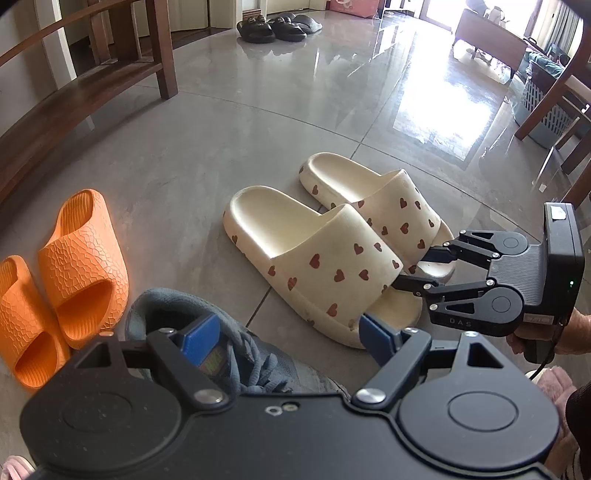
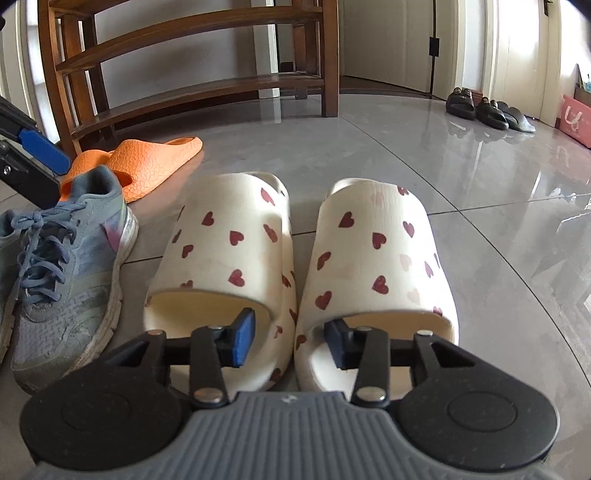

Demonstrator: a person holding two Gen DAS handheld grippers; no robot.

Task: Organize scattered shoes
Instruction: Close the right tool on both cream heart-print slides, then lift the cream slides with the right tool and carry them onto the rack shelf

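Two cream slippers with red hearts (image 1: 314, 254) (image 2: 229, 251) lie side by side on the grey tiled floor. My right gripper (image 2: 291, 341) (image 1: 415, 269) is at their toe ends, one blue pad in each toe opening, straddling the two inner walls without pressing them; it is open. A grey lace-up sneaker (image 1: 258, 365) (image 2: 70, 266) lies to their left. My left gripper (image 1: 286, 334) hovers over it with jaws wide, gripping nothing. A pair of orange slippers (image 1: 81, 258) (image 2: 147, 162) rests beyond the sneaker.
A wooden shoe rack (image 1: 74, 96) (image 2: 184, 55) stands behind the shoes. Black slippers (image 1: 277, 26) (image 2: 484, 109) sit near a far doorway, beside a pink bag (image 2: 576, 118). Chair legs and a basket (image 1: 543, 110) stand at the right. A hand (image 1: 535, 332) holds the right gripper.
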